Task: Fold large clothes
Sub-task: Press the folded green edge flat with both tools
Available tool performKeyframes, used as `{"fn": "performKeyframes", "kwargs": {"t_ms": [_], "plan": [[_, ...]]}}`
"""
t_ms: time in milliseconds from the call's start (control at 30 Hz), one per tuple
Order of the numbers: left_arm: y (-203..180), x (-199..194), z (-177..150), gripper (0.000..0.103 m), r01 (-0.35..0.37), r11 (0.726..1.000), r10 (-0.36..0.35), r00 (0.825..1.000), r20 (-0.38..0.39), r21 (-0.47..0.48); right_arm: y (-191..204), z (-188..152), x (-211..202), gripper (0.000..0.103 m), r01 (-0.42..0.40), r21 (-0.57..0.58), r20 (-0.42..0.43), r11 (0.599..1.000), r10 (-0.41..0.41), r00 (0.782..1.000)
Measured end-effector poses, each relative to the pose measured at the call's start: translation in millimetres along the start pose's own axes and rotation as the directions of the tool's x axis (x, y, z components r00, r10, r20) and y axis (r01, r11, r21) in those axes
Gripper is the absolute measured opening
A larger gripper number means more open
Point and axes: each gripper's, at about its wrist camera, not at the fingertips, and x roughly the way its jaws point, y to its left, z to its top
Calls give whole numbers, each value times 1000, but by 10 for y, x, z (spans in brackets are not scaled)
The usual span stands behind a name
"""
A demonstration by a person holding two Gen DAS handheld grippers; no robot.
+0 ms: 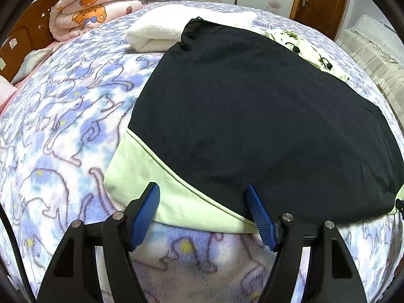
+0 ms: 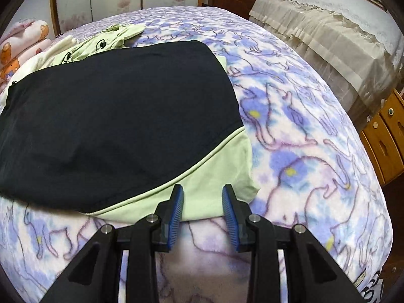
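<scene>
A large black and light green garment (image 1: 252, 116) lies flat on the bed, its green hem toward me. It also shows in the right wrist view (image 2: 113, 116). My left gripper (image 1: 203, 194) is open, its blue pads (image 1: 147, 212) straddling the near hem at the garment's left corner. My right gripper (image 2: 203, 193) is open, its pads (image 2: 176, 207) over the green hem at the garment's right corner. Neither holds cloth.
The bed has a purple cat-print blanket (image 1: 63, 126). A folded white towel (image 1: 156, 32) and a pale green printed garment (image 1: 310, 50) lie beyond the black one. A rolled pink quilt (image 1: 93, 7) sits at the headboard. A covered table (image 2: 328, 32) and wooden drawers (image 2: 386, 136) stand to the right.
</scene>
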Motion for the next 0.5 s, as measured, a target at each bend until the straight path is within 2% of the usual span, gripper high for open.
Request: {"fn": "performKeyframes", "kwargs": {"t_ms": [500], "plan": [[30, 49, 56, 71, 10, 1000, -11, 999, -40, -19, -9, -11, 20, 33, 3, 29, -45, 1000, -2, 999]]}}
